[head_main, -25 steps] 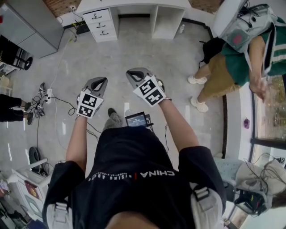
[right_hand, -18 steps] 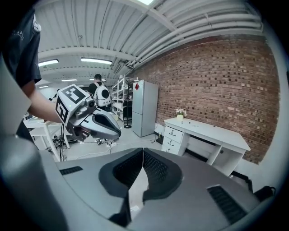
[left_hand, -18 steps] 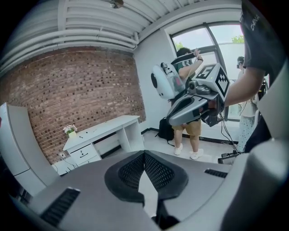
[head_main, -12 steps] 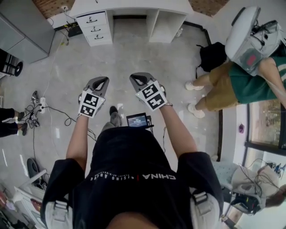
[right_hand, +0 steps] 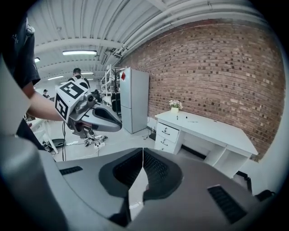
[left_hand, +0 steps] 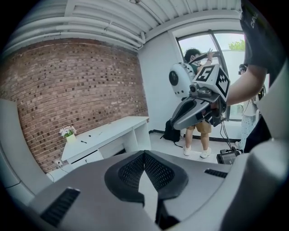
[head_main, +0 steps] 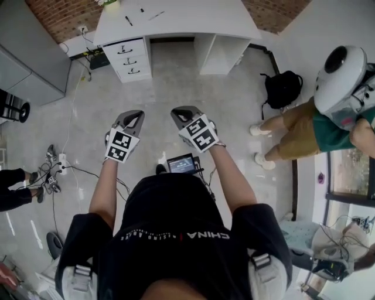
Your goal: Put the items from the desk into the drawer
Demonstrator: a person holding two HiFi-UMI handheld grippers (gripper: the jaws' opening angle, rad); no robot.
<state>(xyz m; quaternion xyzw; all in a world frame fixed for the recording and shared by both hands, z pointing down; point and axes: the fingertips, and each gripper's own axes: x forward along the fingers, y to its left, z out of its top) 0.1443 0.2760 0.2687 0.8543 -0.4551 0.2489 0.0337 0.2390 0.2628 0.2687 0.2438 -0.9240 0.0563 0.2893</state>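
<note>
Forearms extended forward, grey left gripper (head_main: 133, 116) and grey right gripper (head_main: 181, 112) side by side, jaws clenched on nothing, well apart from white wooden desk (head_main: 176, 20).

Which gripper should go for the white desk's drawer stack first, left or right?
Left, marginally. The three-drawer stack sits at the left end of the white desk, more in line with the left gripper than the right gripper. Both are shut, empty and far from it.
</note>
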